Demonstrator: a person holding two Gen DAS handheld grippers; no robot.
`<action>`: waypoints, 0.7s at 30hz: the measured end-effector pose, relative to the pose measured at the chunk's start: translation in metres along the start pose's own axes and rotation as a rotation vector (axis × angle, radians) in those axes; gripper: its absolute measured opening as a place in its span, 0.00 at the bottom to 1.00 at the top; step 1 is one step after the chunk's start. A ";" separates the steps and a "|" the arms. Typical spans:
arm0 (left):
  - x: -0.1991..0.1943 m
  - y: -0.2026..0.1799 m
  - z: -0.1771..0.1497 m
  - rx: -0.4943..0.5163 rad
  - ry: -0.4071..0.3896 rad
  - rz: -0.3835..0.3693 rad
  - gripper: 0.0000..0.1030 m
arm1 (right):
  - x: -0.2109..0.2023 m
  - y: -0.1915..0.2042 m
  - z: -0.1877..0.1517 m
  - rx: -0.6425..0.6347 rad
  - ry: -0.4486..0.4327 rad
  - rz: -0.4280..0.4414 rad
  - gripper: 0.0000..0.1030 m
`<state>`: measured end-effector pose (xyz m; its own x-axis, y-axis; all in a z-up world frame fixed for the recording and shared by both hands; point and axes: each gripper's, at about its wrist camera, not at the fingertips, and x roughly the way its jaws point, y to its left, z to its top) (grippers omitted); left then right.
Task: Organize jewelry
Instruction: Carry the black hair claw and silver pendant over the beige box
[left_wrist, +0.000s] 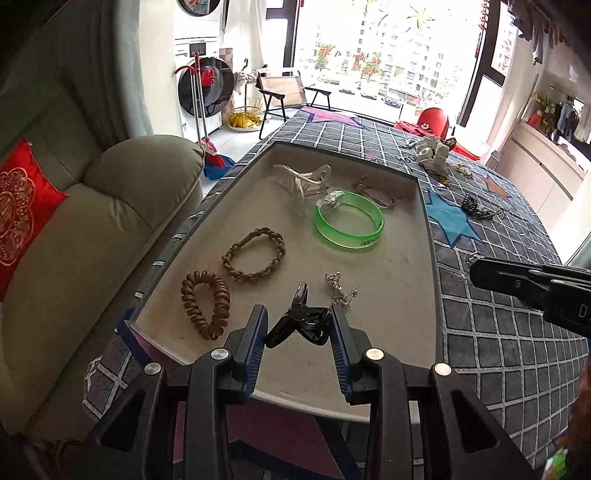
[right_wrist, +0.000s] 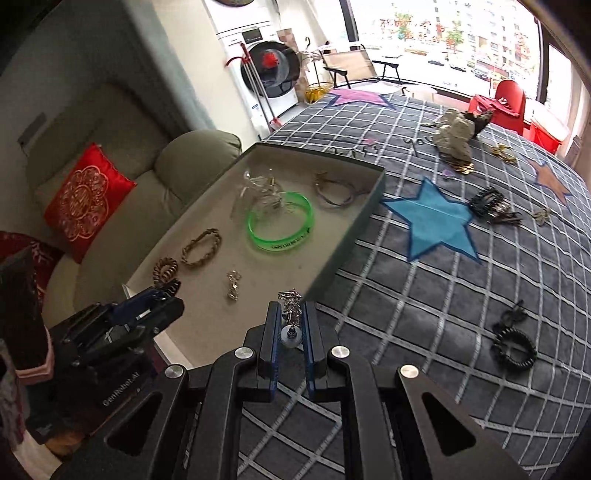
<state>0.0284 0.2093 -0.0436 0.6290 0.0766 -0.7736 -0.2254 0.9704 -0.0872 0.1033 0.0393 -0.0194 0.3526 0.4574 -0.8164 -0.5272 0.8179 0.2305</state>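
Left gripper (left_wrist: 300, 322) grasps a black hair claw (left_wrist: 301, 321) low-centre over the tray (left_wrist: 424, 236); right gripper (right_wrist: 290, 325) is clenched on a silver chain (right_wrist: 291, 306) (pendant dangling) at lower centre.

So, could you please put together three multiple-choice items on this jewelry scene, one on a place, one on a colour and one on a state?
1. Where does the brown coil hair tie lie?
A. In the tray
B. On the sofa
C. On the blue star

2. What colour is the translucent bangle?
A. Red
B. Green
C. Yellow

3. What is the right gripper doing?
A. Open over the tray
B. Shut on nothing
C. Shut on a silver chain with a round pendant

Answers:
1 A: it lies on the tray floor at the near left corner, beside the braided bracelet.
2 B: it shows bright green in both views.
3 C: the chain and pendant sit between its closed fingers, while the left gripper holds a black hair clip.
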 end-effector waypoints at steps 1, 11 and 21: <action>0.002 0.000 0.001 -0.001 0.002 -0.001 0.35 | 0.002 0.001 0.003 -0.003 0.004 0.004 0.12; 0.020 0.002 0.007 -0.005 0.029 0.002 0.35 | 0.028 0.002 0.022 0.007 0.058 0.052 0.12; 0.039 0.004 0.011 -0.015 0.049 0.031 0.35 | 0.056 0.012 0.031 -0.018 0.100 0.053 0.12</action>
<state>0.0602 0.2187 -0.0671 0.5843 0.0944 -0.8060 -0.2551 0.9642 -0.0721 0.1409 0.0859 -0.0456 0.2454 0.4624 -0.8520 -0.5575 0.7863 0.2661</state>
